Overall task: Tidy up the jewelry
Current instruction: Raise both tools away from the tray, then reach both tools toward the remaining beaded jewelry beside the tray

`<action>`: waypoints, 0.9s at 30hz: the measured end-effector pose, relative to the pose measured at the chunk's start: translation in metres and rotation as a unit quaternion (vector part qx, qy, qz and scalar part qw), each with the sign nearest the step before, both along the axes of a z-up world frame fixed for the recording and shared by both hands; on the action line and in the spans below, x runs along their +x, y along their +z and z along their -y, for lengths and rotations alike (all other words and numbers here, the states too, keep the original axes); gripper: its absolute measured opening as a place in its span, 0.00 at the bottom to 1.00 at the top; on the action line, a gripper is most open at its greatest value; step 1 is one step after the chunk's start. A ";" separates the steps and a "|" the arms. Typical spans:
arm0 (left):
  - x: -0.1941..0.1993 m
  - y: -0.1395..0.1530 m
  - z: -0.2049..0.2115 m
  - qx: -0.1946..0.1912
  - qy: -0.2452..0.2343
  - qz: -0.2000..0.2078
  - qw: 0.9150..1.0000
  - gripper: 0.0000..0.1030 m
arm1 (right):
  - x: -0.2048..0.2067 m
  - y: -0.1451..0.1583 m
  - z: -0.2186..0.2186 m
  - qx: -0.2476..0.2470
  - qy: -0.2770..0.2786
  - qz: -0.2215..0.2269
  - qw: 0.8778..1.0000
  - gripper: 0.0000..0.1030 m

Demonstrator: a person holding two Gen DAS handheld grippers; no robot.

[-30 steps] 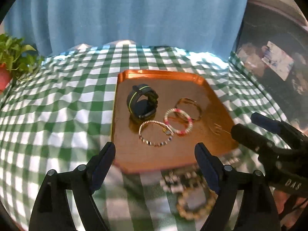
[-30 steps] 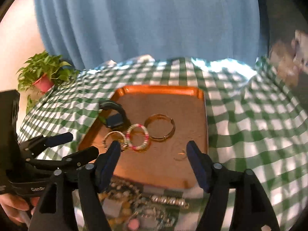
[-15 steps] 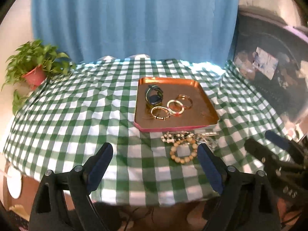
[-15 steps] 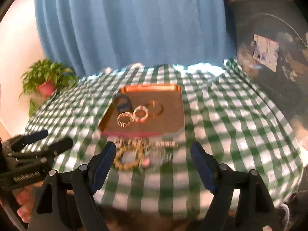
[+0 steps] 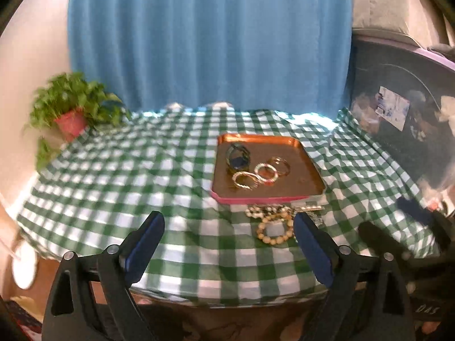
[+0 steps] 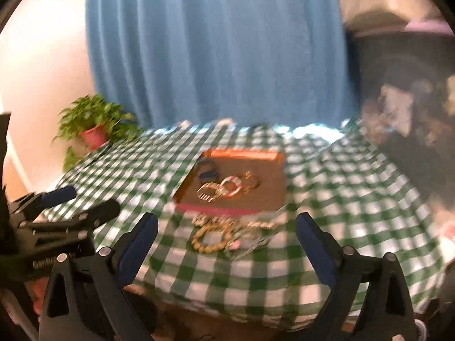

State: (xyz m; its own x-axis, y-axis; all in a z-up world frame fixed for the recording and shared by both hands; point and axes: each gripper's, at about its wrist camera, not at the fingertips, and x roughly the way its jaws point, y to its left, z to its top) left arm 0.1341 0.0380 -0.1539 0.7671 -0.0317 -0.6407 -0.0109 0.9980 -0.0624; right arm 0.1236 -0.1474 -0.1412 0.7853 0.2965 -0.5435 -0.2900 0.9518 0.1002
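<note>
R gripper (image 6: 226, 240) jaws opening, empty; tray (image 6: 280, 157) w/ bracelets (image 6: 227, 187) beyond.

Warm indoor light fell dimly, while a bright bluish-white glare lit the far edge of the green-and-white checked tablecloth (image 5: 142, 176) below the pleated blue fabric curtain (image 5: 210, 39). Fisheye bending curved both views' margins into black corners. The right wrist view was smeared with motion blur; the left stayed sharper, blurred only at its sides.

Green-and-white checked tablecloth (image 5: 113, 176) ahead of the grippers, copper-orange tray (image 5: 310, 167) with pink front edge. On the tray: black watch (image 5: 238, 159), gold beaded bracelet (image 5: 244, 180), pink-and-white bracelet (image 5: 266, 172), gold bangle (image 5: 280, 165); nearer the left gripper (image 5: 229, 244), tan wooden-bead bracelet (image 5: 274, 230). Blue pads on black fingers (image 5: 142, 247); blue curtain (image 5: 210, 39) beyond, green plant (image 5: 71, 99) in red pot far left.
</note>
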 end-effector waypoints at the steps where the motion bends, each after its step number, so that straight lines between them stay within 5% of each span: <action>1: 0.005 -0.009 -0.001 -0.011 -0.004 -0.009 1.000 0.90 | 0.007 -0.012 0.001 0.006 0.009 -0.018 1.000 0.93; 8: 0.049 -0.071 -0.003 -0.023 -0.016 -0.078 0.997 0.90 | 0.032 -0.063 0.014 0.035 0.018 -0.066 0.997 0.91; 11: 0.064 -0.091 0.000 -0.011 -0.034 -0.088 0.995 0.89 | 0.046 -0.083 0.016 0.046 0.026 -0.081 0.995 0.63; 15: 0.080 -0.100 0.011 0.021 -0.069 -0.059 0.996 0.89 | 0.063 -0.099 0.014 0.031 0.029 -0.090 0.995 0.57; 22: 0.129 -0.113 0.008 -0.007 -0.127 -0.074 0.989 0.87 | 0.100 -0.109 0.023 0.011 0.040 -0.099 0.994 0.32; 24: 0.141 -0.114 0.006 -0.004 -0.131 -0.074 0.989 0.69 | 0.115 -0.114 0.027 -0.003 0.044 -0.109 0.993 0.22; 27: 0.152 -0.122 0.001 -0.017 -0.123 -0.087 0.988 0.41 | 0.136 -0.122 0.035 -0.020 0.034 -0.114 0.993 0.21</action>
State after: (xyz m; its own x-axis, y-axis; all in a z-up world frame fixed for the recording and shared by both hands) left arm 0.2866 0.0373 -0.2760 0.6112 -0.2272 -0.7581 0.2177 0.9692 -0.1149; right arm 0.2601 -0.1827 -0.2630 0.6196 0.3199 -0.7168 -0.3279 0.9352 0.1339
